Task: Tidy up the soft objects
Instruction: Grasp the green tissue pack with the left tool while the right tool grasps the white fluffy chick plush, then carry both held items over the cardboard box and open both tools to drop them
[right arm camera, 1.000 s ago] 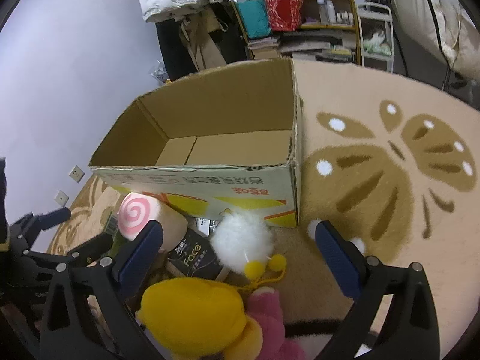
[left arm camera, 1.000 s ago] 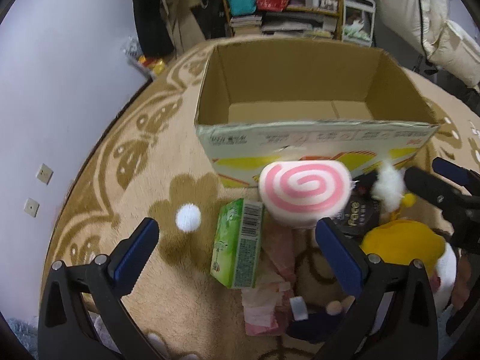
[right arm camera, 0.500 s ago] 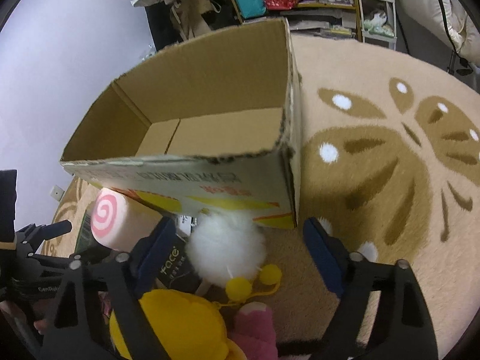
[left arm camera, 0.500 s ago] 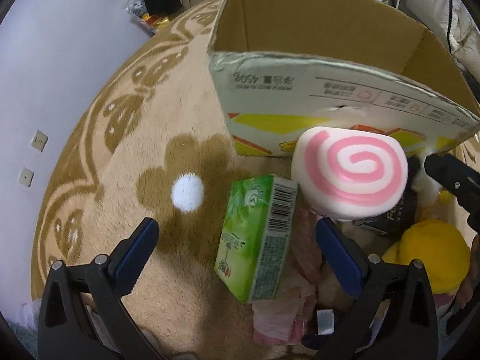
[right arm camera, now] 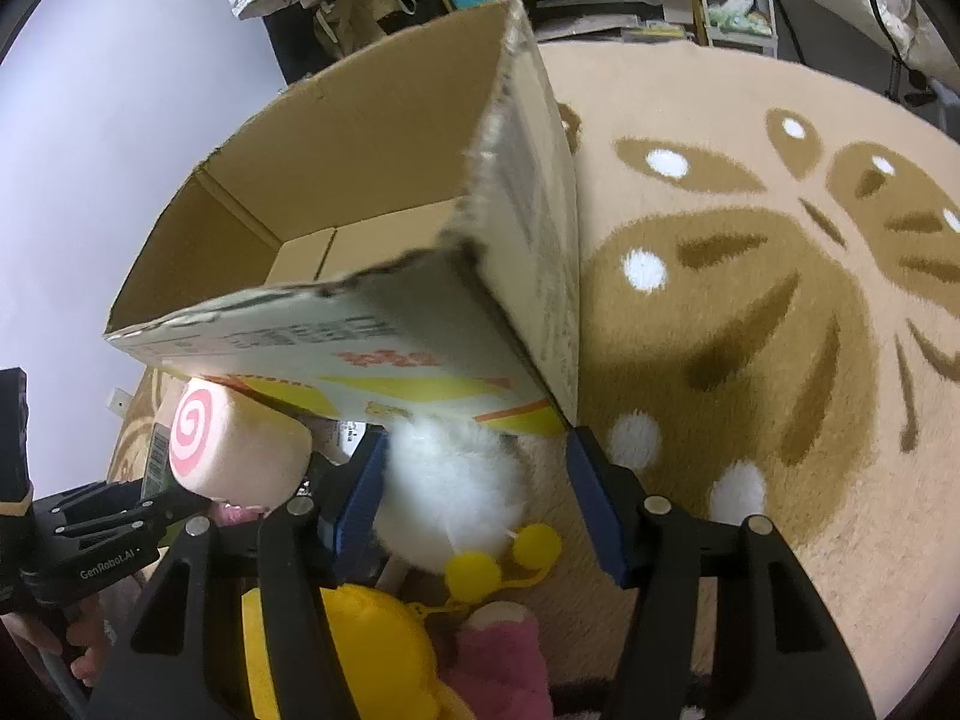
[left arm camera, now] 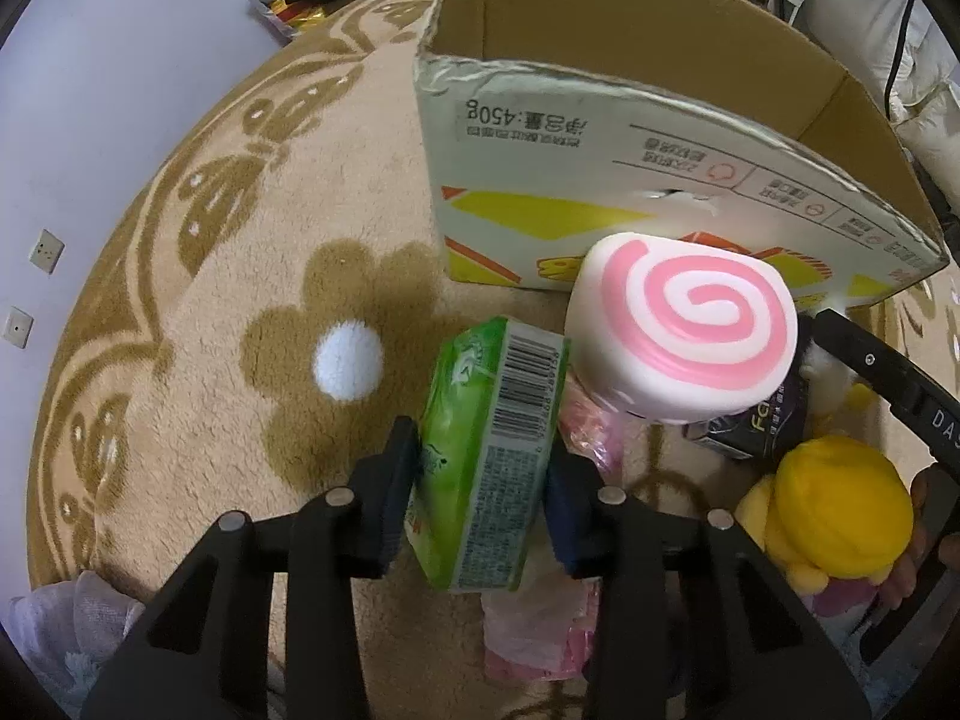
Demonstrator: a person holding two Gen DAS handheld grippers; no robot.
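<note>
Green pack (left arm camera: pixel 486 468) with a barcode, white roll plush (left arm camera: pixel 684 330) with a pink swirl, yellow plush (left arm camera: pixel 834 510), white pompom (right arm camera: pixel 450 492) with yellow balls, tan rug (left arm camera: pixel 180 300) in brown butterflies and flowers.

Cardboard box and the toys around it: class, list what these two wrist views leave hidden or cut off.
- Cardboard box floor: left wrist view, hidden behind its near wall.
- Yellow plush: right wrist view, cut off by the bottom edge and gripper frame.
- Black packet: left wrist view, mostly covered by the pink swirl plush.
</note>
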